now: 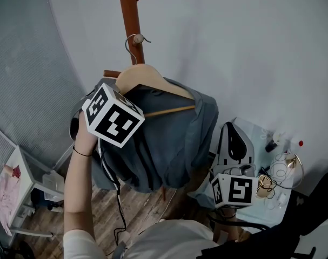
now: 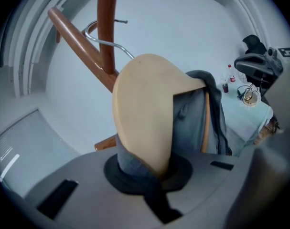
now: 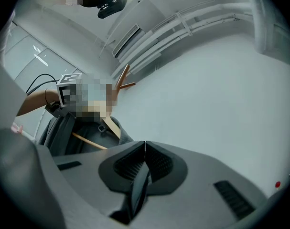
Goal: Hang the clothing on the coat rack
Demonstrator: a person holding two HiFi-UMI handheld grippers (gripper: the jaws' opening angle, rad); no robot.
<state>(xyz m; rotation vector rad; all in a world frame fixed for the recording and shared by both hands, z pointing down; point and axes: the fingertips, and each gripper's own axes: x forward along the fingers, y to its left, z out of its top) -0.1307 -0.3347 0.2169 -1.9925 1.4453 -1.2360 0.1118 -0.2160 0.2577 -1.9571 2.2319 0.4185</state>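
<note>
A grey-blue shirt [image 1: 172, 139] hangs on a pale wooden hanger [image 1: 147, 80] beside the brown coat rack pole [image 1: 130, 20]. My left gripper [image 2: 147, 168] is shut on the hanger's shoulder end [image 2: 145, 104] with shirt cloth [image 2: 197, 118] pinched in; its marker cube [image 1: 112, 115] hides the jaws in the head view. The metal hook [image 2: 104, 42] curves behind the pole [image 2: 106, 32], above a slanted rack arm [image 2: 78, 49]; I cannot tell if it rests there. My right gripper [image 3: 145, 151] is low at the right, shut on nothing, facing the wall.
An ironing table [image 1: 261, 204] with an iron [image 1: 234, 144] and small bottles [image 1: 272, 144] stands at the lower right. A white cart [image 1: 23, 182] stands at the lower left on the wooden floor. A grey wall is behind the rack.
</note>
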